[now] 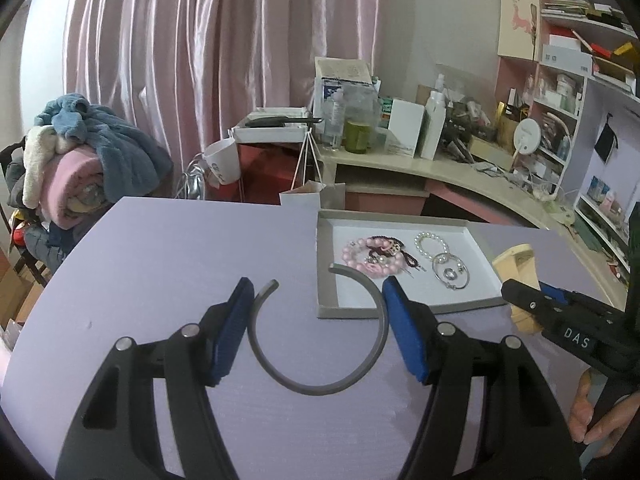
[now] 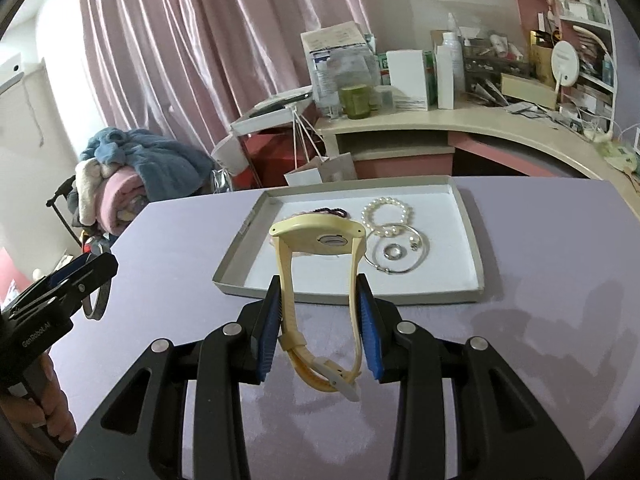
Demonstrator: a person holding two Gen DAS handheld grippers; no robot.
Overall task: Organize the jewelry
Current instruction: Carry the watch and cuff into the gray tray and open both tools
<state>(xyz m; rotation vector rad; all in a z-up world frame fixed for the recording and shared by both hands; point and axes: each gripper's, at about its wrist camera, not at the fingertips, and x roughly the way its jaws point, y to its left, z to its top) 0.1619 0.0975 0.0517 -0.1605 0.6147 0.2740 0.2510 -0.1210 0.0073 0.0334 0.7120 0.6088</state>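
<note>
My left gripper is shut on a grey open bangle, its blue pads pressing both sides, held over the purple table. My right gripper is shut on a cream wristwatch, gripping its strap on both sides just before the tray; the watch also shows in the left wrist view. The shallow grey tray with a white floor holds a pearl bracelet, a silver bangle, a small ring, and pink and dark bead bracelets.
The purple table lies under both grippers. Behind it stand a cluttered desk with bottles and boxes, a paper bag, shelves at right, and a chair piled with blankets at left.
</note>
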